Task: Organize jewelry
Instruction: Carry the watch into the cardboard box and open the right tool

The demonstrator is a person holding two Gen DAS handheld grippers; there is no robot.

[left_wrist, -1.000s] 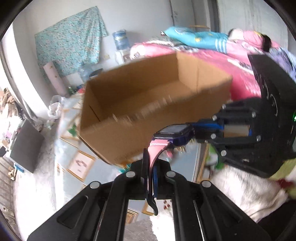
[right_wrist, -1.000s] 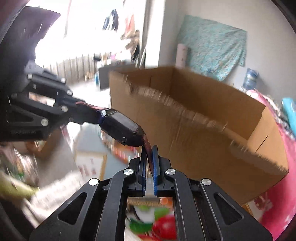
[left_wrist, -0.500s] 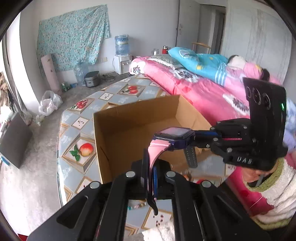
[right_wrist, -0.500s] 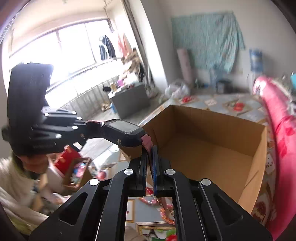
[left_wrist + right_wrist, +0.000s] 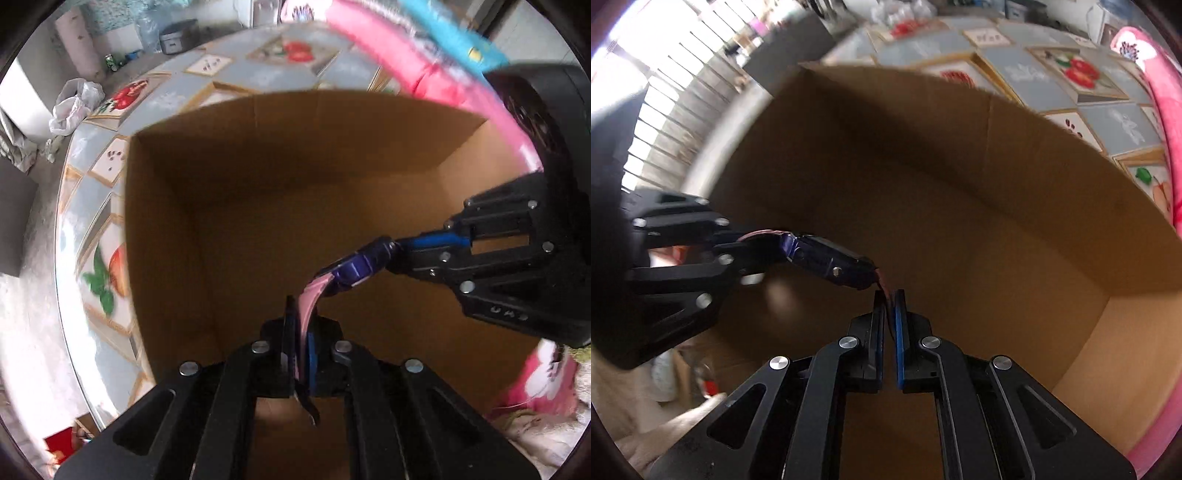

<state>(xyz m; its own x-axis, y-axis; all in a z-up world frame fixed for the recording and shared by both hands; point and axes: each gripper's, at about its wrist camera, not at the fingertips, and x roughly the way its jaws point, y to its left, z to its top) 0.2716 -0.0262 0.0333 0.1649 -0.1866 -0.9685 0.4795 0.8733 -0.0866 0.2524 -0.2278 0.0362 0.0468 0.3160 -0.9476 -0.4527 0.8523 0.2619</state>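
A watch with a dark blue body [image 5: 354, 267] and pink strap [image 5: 308, 299] hangs between both grippers inside an open cardboard box [image 5: 184, 206]. My left gripper [image 5: 300, 325] is shut on one end of the pink strap. My right gripper [image 5: 889, 306] is shut on the other strap end, with the watch body [image 5: 831, 262] to its left. Each gripper shows in the other's view: the right one [image 5: 436, 242] and the left one [image 5: 750, 251]. The box floor [image 5: 960, 258] under the watch looks bare.
The box stands on a table with a fruit-patterned tile cloth [image 5: 99, 236], also in the right wrist view [image 5: 1034, 77]. A pink bed cover [image 5: 406, 70] lies beyond the box. White plastic bags [image 5: 74, 103] and a window with bars [image 5: 665, 92] are further off.
Both grippers have moved down with the watch from above the box rim into the box. The box walls now fill both views. Both grips on the strap are unchanged.
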